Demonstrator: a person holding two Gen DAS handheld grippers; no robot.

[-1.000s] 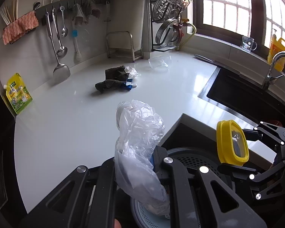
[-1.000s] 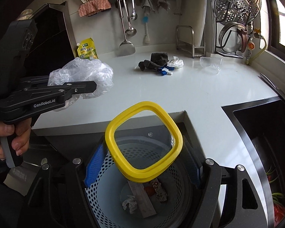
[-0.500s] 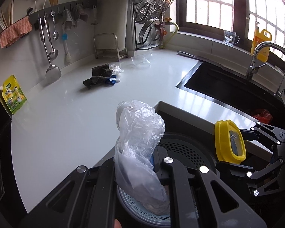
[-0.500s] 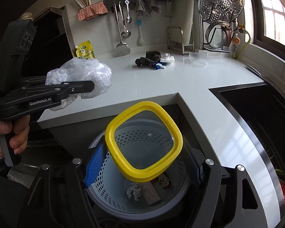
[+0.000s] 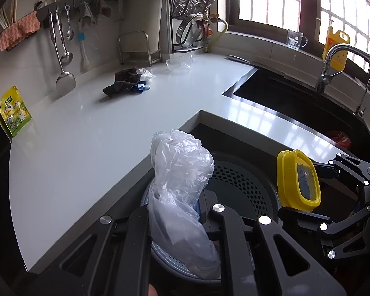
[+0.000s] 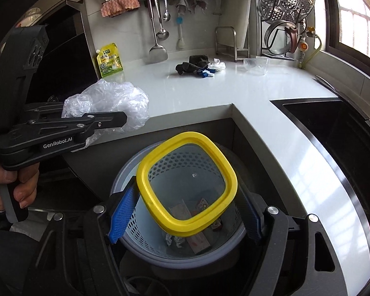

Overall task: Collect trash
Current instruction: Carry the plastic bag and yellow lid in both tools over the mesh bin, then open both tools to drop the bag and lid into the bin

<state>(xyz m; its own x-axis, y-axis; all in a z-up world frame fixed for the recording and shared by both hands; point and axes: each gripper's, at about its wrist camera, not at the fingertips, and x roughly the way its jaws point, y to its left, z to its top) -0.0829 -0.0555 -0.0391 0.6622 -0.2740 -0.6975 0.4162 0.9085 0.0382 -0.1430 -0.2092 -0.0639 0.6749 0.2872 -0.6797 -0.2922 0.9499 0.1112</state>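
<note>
Both grippers hang over the perforated bin (image 6: pixel 145 231) below the counter's inner corner – left gripper (image 5: pixel 177 212) pinching a crumpled plastic bag (image 5: pixel 182 172), right gripper (image 6: pixel 185 219) gripping a yellow-rimmed lid (image 6: pixel 187 190) – neither dropped yet, while rags and scraps (image 6: pixel 197 67) wait near the countertop's (image 6: pixel 209 91) back edge

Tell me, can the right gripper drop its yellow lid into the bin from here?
Probably yes. The right gripper holds the yellow lid right above the open bin, and nothing sits between them. The left gripper with its plastic bag is off to the side, not blocking.
</note>
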